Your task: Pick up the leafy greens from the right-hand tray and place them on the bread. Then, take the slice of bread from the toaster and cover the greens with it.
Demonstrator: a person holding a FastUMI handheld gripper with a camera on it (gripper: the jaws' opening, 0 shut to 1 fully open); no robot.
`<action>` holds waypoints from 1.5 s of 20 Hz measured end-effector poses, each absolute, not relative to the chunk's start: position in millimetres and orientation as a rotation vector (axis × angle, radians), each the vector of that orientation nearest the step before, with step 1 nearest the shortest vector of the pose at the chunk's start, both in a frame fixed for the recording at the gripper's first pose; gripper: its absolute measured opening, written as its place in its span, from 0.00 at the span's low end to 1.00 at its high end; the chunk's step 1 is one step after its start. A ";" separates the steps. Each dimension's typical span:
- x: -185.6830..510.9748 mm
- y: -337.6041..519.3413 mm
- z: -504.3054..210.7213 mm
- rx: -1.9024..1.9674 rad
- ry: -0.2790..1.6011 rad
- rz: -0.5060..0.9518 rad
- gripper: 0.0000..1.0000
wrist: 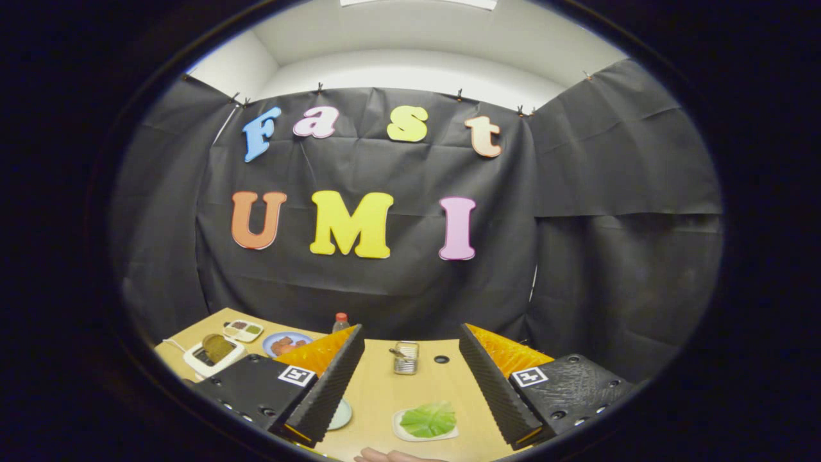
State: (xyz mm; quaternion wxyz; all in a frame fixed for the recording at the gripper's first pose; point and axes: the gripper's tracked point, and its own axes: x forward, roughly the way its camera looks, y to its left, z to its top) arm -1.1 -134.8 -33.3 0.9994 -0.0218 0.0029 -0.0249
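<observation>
While the jaws (410, 385) stand wide apart and hold nothing, one ruffled leaf of leafy greens (428, 419) lies on one flat white tray (401, 431) at the lower centre of the frame, between the two ridged fingers (490, 385) and touching neither. One white toaster (213, 357) sits at the lower left on the pale wooden table (385, 391), with one brown slice of bread (218, 347) standing up out of its slot. Near it are one blue round plate (285, 344) of reddish food, one small divided dish (243, 330), and one red-capped bottle (340, 322). One ribbed metal can (405, 357) stands mid-table. One hand (391, 456) shows at the bottom centre.
</observation>
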 end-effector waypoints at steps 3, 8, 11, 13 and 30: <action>9.5 -161.1 -54.9 -0.046 0.023 -0.007 0.95; 40.2 -205.3 -95.9 -0.093 0.042 0.060 0.95; 60.3 -221.2 -134.5 -0.104 0.091 0.096 0.95; 76.1 -233.6 -162.1 -0.107 0.148 0.095 0.95; 161.6 -236.9 -380.3 0.029 0.741 0.151 0.93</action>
